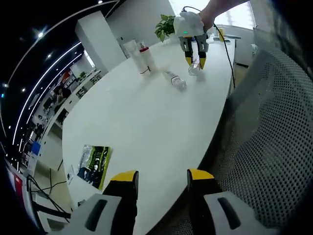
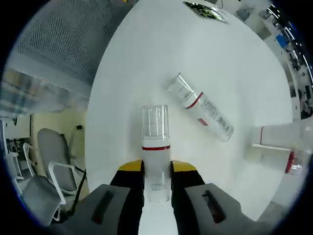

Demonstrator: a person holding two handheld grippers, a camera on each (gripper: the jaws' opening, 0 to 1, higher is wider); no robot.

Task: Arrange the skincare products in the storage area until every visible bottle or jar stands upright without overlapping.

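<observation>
Across the white worktop (image 2: 146, 73), seen in the right gripper view, the right hand-held gripper (image 2: 156, 169) at six o'clock is clenching a clear-capped bottle (image 2: 155, 147); a second bottle (image 2: 201, 107) is lying flat toward two o'clock, a third (image 2: 281, 144) is sitting at three. The left hand-held gripper (image 1: 161, 178) is hanging released over the worktop's edge.

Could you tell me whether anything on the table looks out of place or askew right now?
Yes. One clear-capped bottle lies on its side on the white table, apart from the others. The right gripper holds another bottle, also lying flat. Two more bottles stand upright.
</observation>
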